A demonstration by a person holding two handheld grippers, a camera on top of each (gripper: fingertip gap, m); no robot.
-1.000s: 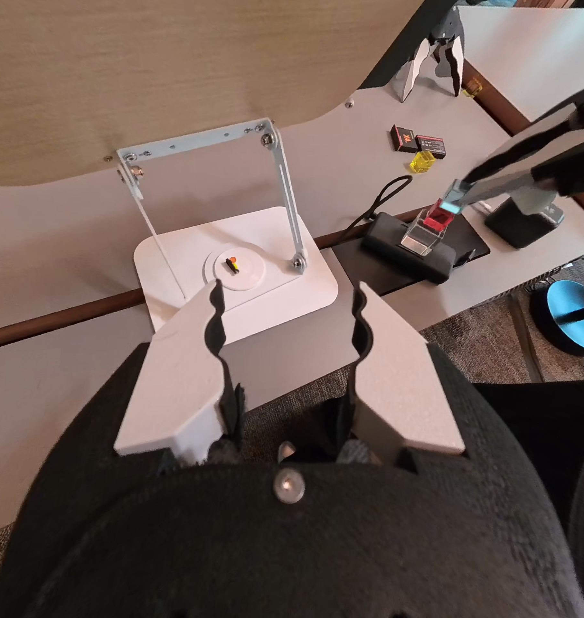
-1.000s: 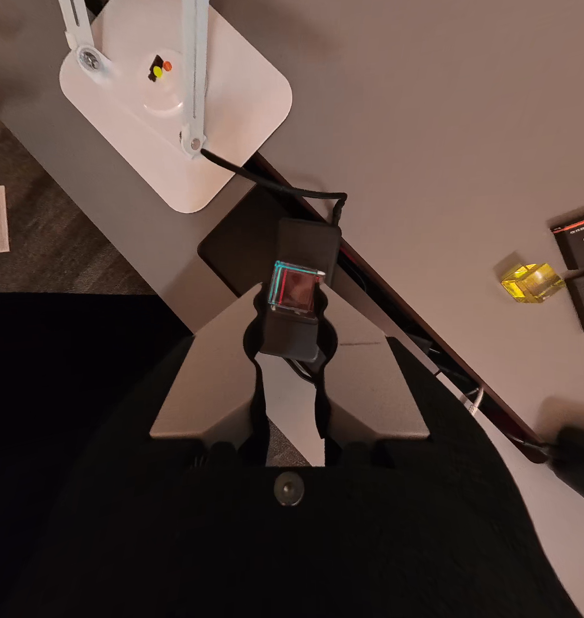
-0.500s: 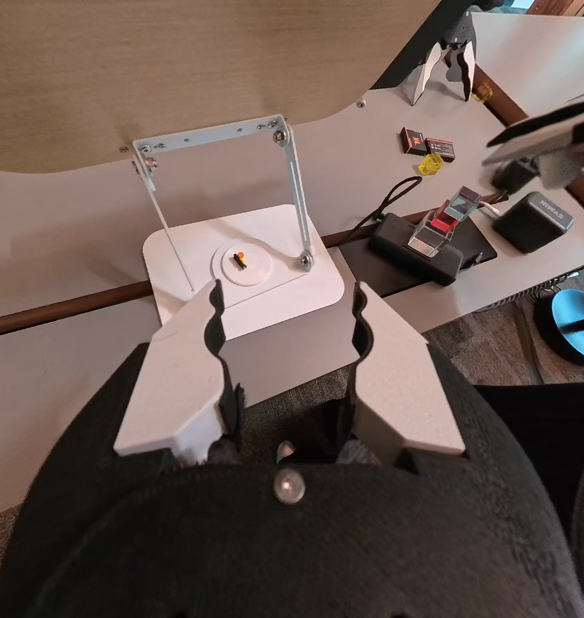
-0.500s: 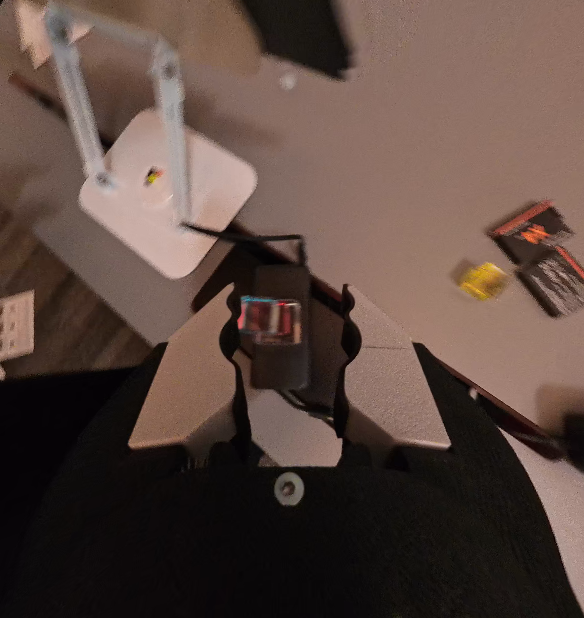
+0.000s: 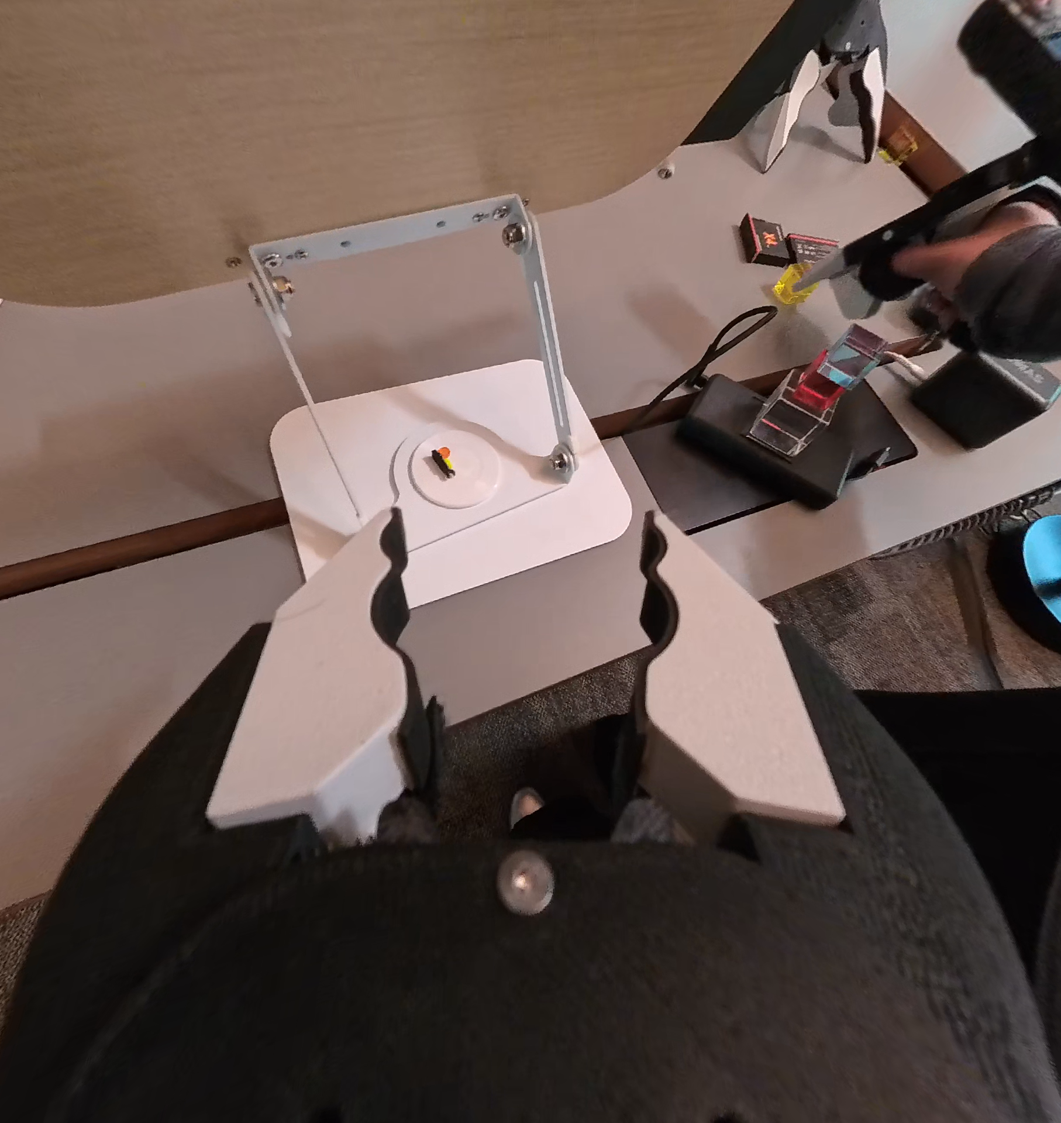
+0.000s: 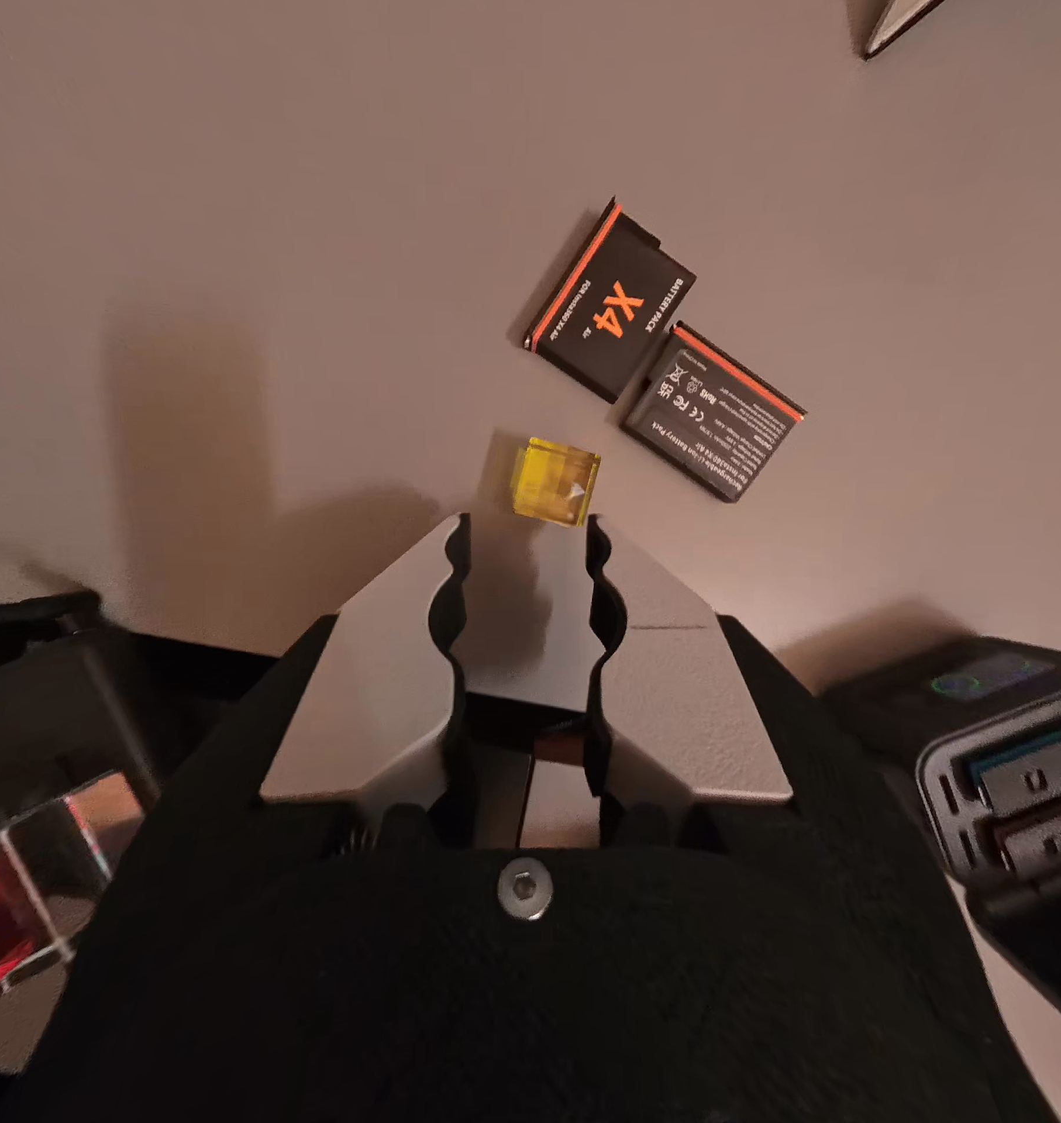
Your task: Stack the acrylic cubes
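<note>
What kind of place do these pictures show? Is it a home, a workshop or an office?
Most likely an office or lab workspace: a grey desk with a beige divider panel, carpet floor, and a spare gripper standing on the desk near two black battery packs.

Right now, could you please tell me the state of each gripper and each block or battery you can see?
Left gripper: open, nothing between the fingers.
Right gripper: open, empty, just short of the yellow cube.
Yellow cube: loose on the desk.
Block stack: standing on the black box, top block skewed.
Two black batteries: lying flat.
</note>
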